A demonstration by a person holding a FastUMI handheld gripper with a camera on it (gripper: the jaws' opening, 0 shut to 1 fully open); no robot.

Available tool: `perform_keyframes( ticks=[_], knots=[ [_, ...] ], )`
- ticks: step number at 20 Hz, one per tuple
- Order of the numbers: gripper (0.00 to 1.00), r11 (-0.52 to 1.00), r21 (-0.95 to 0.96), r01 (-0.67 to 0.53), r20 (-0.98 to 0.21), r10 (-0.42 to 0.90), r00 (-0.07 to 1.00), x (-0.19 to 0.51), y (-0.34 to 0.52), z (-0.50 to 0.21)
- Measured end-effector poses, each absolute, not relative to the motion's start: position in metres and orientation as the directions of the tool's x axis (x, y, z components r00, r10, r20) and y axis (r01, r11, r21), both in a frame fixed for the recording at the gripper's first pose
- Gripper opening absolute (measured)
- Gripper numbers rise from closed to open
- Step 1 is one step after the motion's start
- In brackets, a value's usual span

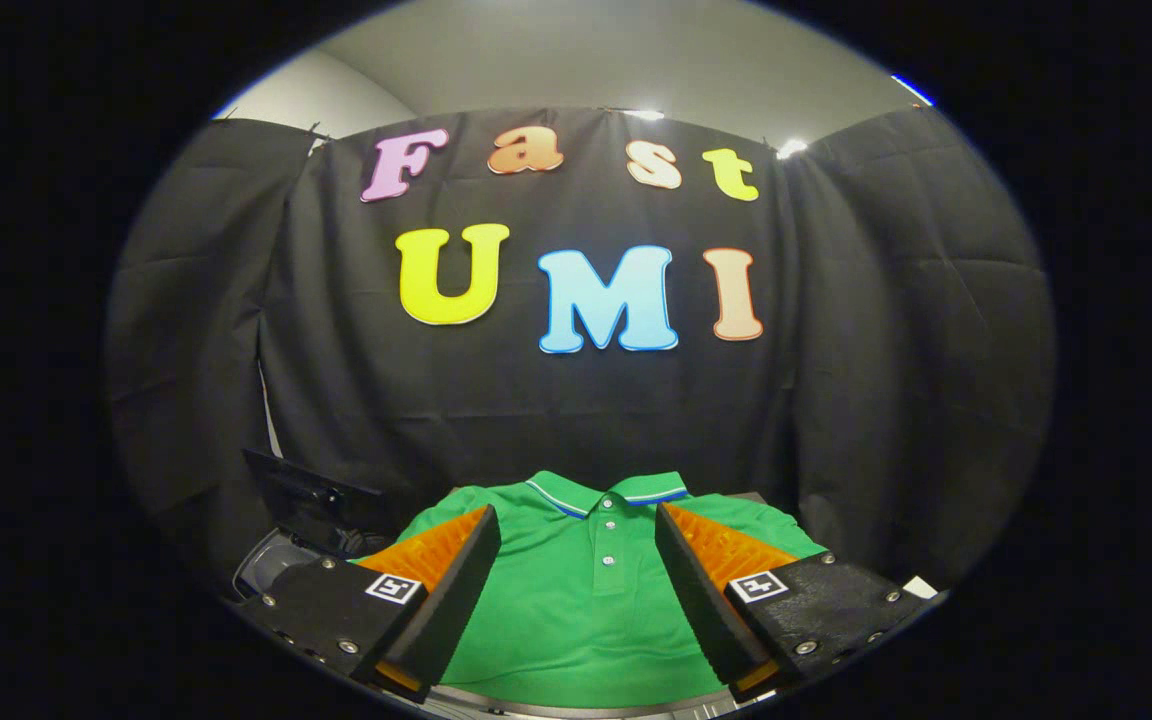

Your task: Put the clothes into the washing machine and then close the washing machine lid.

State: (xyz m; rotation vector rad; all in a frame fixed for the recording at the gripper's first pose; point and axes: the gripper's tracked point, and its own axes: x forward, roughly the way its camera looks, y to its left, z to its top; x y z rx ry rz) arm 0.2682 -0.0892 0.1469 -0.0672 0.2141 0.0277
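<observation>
A green polo shirt [576, 600] with a striped collar and a buttoned placket lies spread flat below me, collar pointing away. My gripper [576, 525] hovers above it, open wide, with its two fingers on either side of the placket and nothing between them. To the left of the shirt stands the washing machine [271, 565], pale-bodied, with its dark lid [311, 495] raised.
The black cloth wall [576, 400] closes off the booth close behind the shirt and wraps round both sides. A small white object [921, 587] peeks out beyond the right finger. A pale curved rim [576, 708] shows under the shirt's near hem.
</observation>
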Motion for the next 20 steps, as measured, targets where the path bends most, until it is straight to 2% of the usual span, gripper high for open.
perform_keyframes(
  ticks=[6, 13, 18, 20],
  knots=[
    [0.96, 0.999, -0.044, -0.013, -0.372, -0.004, 0.928, 0.306, -0.108, 0.118],
    [0.96, 0.999, -0.031, -0.045, -0.511, 0.023, 0.860, 0.329, -0.111, 0.083],
    [0.96, 0.997, 0.002, -0.073, -0.648, 0.057, 0.759, 0.334, -0.111, 0.044],
    [0.97, 0.996, -0.018, -0.083, -0.640, 0.052, 0.766, 0.339, -0.112, 0.044]
  ],
)
